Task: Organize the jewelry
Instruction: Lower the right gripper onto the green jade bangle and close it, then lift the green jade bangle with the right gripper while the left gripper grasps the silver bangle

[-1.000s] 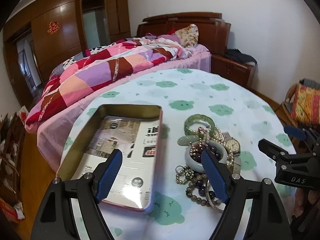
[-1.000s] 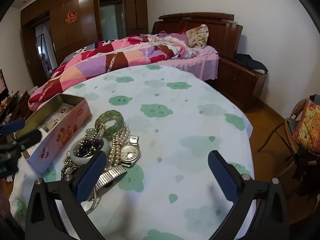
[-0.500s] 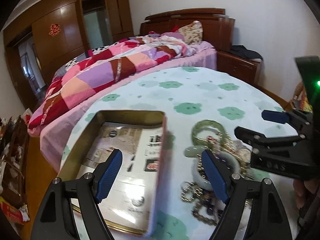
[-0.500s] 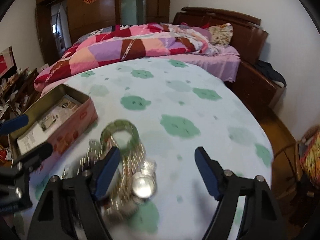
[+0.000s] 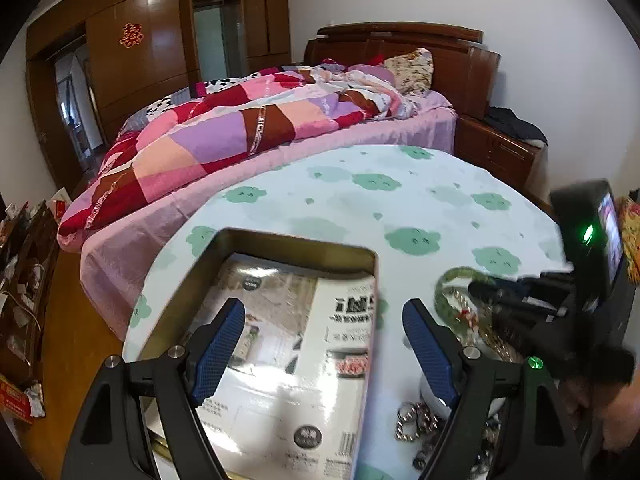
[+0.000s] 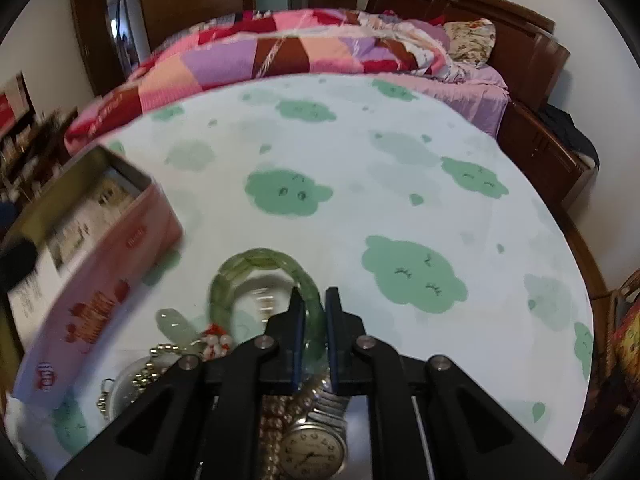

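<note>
Right, the right claw (image 6: 311, 312) pinched the green bracelet (image 6: 256, 264) lower centre; left claw (image 5: 324, 344) stayed spread—lifting straight up would have avoided snagging chains.

1. A home bedroom: a bed (image 5: 304, 128) with a patchwork quilt (image 6: 280, 52), pillow (image 5: 412, 66) and dark wooden headboard (image 6: 500, 16).
2. A wooden wardrobe (image 5: 132, 64) lines the far wall.
3. A round table (image 6: 360, 152) in a cloud-print cloth stands beside the bed.
</note>
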`<state>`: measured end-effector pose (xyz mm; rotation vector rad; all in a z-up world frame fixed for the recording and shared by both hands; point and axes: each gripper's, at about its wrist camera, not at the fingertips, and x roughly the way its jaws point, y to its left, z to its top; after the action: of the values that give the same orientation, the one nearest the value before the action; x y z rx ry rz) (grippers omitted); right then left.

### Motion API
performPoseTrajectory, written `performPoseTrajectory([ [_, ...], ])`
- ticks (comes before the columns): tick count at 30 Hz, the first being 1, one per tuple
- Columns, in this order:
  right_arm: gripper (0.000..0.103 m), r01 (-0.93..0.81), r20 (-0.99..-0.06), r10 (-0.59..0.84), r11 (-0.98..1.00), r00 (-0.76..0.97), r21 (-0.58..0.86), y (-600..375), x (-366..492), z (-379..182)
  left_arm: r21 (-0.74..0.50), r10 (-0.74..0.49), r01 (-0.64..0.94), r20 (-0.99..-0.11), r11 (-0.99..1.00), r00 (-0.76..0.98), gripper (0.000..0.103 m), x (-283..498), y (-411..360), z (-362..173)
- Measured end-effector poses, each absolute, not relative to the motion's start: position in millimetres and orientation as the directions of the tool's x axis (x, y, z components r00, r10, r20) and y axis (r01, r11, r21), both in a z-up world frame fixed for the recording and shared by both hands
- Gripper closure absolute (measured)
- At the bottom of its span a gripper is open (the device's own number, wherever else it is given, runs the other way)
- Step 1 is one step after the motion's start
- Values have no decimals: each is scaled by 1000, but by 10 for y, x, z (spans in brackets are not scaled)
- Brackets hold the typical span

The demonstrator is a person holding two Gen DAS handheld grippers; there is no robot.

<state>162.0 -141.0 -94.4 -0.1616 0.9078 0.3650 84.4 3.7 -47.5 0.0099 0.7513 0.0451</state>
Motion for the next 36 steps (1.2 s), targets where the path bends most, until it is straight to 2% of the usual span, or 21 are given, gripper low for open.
performPoseTrajectory([
  [11,92,-294,-686,312,944,657,147,-1949,1314,-600,6,-26,43,-697,999,716,22,670,-188,-572],
  [20,92,-303,-678,337,937,653,174,-2124,1005,-634,56,-52,132,-718,990,694,22,231,-430,-592],
  [24,92,-310,-669,355,931,652,192,-2143,868,-639,39,-82,164,-739,986,669,22,141,-481,-644],
  [26,92,-320,-666,356,930,656,182,-2119,817,-653,35,-93,181,-756,983,648,33,136,-530,-709],
  [28,92,-330,-667,357,928,654,173,-2058,818,-665,21,-106,193,-776,981,622,51,158,-543,-778],
  [31,92,-339,-670,360,925,649,170,-2015,783,-723,-27,-143,204,-803,979,579,57,219,-524,-873],
  [35,92,-347,-675,362,923,643,165,-1958,747,-772,-73,-182,216,-822,974,540,57,250,-526,-974],
  [36,92,-348,-676,361,923,643,162,-1941,747,-777,-79,-186,217,-824,973,534,63,257,-528,-997],
])
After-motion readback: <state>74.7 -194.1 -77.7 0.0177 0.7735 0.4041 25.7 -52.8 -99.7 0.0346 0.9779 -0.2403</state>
